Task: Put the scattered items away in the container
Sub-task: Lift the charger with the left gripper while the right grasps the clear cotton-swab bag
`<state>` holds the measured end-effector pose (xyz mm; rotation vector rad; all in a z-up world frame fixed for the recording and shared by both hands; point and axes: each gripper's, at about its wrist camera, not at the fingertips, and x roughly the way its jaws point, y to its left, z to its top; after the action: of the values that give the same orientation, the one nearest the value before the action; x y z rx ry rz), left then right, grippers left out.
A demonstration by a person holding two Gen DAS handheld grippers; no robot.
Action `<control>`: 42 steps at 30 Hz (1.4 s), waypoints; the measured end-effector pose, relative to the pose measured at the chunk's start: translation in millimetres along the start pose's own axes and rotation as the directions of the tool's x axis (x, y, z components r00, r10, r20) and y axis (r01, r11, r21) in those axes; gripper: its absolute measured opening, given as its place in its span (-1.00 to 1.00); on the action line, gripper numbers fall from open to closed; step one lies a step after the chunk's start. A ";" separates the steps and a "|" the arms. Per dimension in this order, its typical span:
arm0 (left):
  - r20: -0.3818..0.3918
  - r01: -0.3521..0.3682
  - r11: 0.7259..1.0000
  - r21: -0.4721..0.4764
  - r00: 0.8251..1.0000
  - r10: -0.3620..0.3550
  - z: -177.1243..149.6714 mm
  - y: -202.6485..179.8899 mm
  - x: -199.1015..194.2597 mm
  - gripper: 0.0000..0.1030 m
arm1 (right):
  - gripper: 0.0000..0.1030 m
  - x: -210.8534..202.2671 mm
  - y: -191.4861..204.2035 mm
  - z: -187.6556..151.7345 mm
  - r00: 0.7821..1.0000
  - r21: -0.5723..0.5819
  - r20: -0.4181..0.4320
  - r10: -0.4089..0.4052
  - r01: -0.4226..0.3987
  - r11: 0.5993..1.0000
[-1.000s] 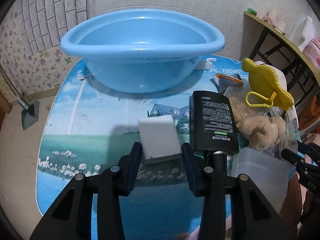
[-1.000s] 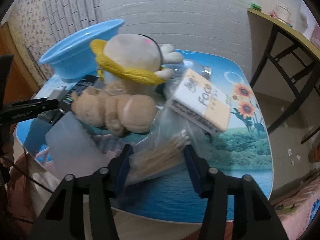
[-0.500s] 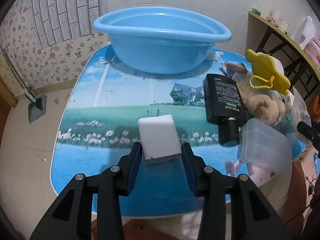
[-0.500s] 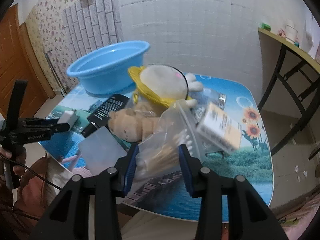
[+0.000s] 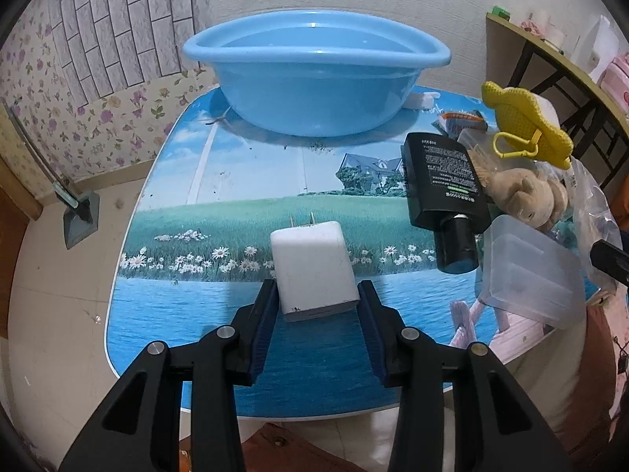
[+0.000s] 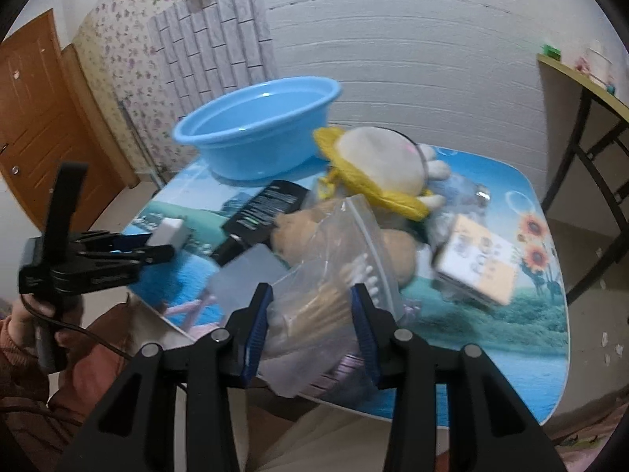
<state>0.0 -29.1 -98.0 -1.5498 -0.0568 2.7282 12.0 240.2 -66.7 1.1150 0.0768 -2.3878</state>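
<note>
Both hands have pulled back from the pile since the earlier frames: the basin now sits farther off in the left view, and the right gripper has lifted its bag clear of the counter, fingers having just been closing, bag between them.

Left gripper fingers are clamped on the charger, held by its two flat sides near the back end, prongs pointing toward the basin. Hard plastic shell, light, stiff, smooth; could slip if squeezed at the rounded corners, so the flat-side hold looks right.

Right fingers pinch the clear zip bag w/ what look like wooden sticks inside. Film is soft, slick, crumples; contents prob. shift, so grip over the stick bundle, not bare film.

Rest of the pile is on the counter's right side: black bottle, plush toy, yellow hat, clear box, tissue pack.

Writing: bottle back has fine white print, too small to read. Tissue pack lettering is blurred. Counter print near the basin unreadable.
</note>
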 end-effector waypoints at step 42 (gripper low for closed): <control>0.088 -0.021 1.000 -0.001 0.996 0.021 -2.3 0.9 20.2 1.00 | 0.62 32.4 16.4 -4.9 0.999 -0.051 -0.044 -0.005 0.003 0.999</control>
<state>-8.4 -29.5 -116.5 -1.4380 -0.0403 2.8115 5.5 213.7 -91.1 1.1456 0.1542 -2.3516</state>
